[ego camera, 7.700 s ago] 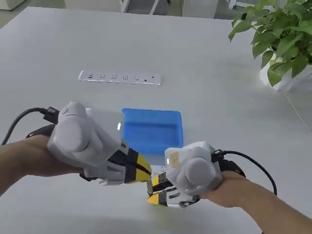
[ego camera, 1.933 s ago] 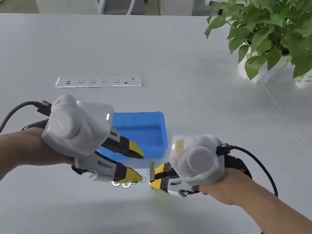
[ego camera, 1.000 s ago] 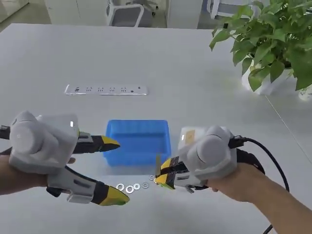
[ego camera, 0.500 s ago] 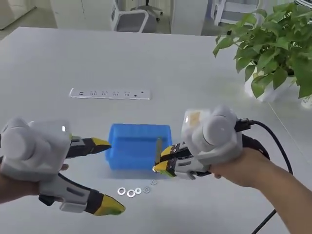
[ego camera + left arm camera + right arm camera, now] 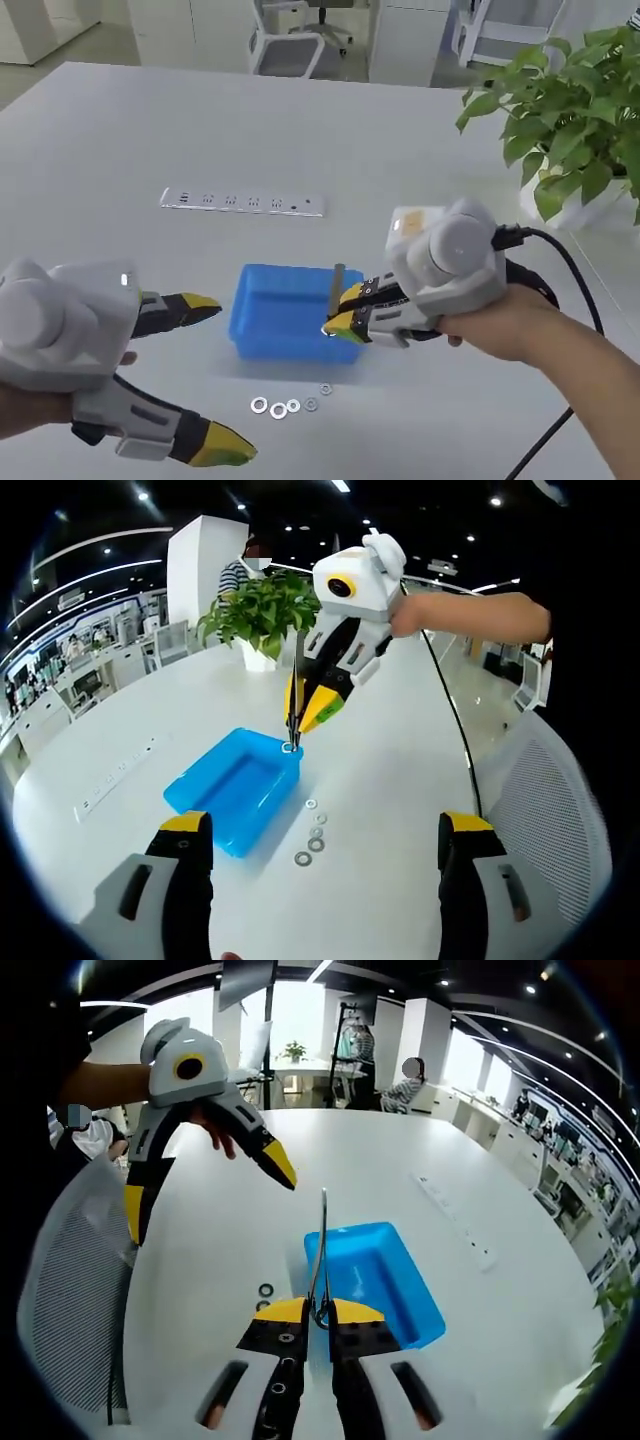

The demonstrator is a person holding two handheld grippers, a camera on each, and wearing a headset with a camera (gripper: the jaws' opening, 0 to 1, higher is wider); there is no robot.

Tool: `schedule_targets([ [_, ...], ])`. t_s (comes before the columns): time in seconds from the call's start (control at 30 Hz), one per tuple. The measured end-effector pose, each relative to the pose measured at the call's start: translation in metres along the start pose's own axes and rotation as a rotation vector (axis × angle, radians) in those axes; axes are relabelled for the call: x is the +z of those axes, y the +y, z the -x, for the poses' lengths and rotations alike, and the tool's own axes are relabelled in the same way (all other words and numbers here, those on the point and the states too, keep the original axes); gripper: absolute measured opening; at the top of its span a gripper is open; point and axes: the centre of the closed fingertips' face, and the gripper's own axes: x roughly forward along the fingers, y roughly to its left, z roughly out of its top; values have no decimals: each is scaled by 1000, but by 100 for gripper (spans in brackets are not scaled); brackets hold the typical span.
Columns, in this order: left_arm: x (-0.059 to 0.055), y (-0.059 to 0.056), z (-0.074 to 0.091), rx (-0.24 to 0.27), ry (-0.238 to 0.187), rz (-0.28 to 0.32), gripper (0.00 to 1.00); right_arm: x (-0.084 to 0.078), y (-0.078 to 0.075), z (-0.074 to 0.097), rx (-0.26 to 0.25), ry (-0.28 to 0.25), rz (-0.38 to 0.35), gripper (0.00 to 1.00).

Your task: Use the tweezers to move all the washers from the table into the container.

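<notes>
blue container: open plastic tray near the middle of the surface, its near wall facing the person.
change: right tool, a second ago low beside the washer row, has risen to the container's near rim; left tool has drawn away to the left and opened wider.
right tool state: jaws pressed together on the tweezers, which point down.
left tool state: jaws spread wide, holding nothing.
held washer: small ring at the tweezers' tip, just at the container's near rim; seemingly pinched.
loose washers: five counted, in a short row on the surface just in front of the container.
meaning: judged as mid-carry; one washer is about ready to be let go over the tray, and five remain to be fetched.
surface: pale grey, matt, broad; white power strip beyond the container, potted plant at the right edge.
room: open office, chairs and white cabinets past the far edge.
</notes>
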Motion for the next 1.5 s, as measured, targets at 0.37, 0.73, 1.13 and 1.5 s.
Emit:
schedule_targets([
  [0.37,-3,4,1,13,-6,17,99,-4,-19,-19,7,0,31,8],
  [0.73,-6,4,-1,7,0,22,99,-20,-30,-40,48,17,25,8],
  [1.13,-3,11,-1,15,-18,39,99,-33,-37,-59,73,22,22,9],
  [1.5,1,21,-9,13,-21,44,99,-47,-40,-71,91,38,12,9],
])
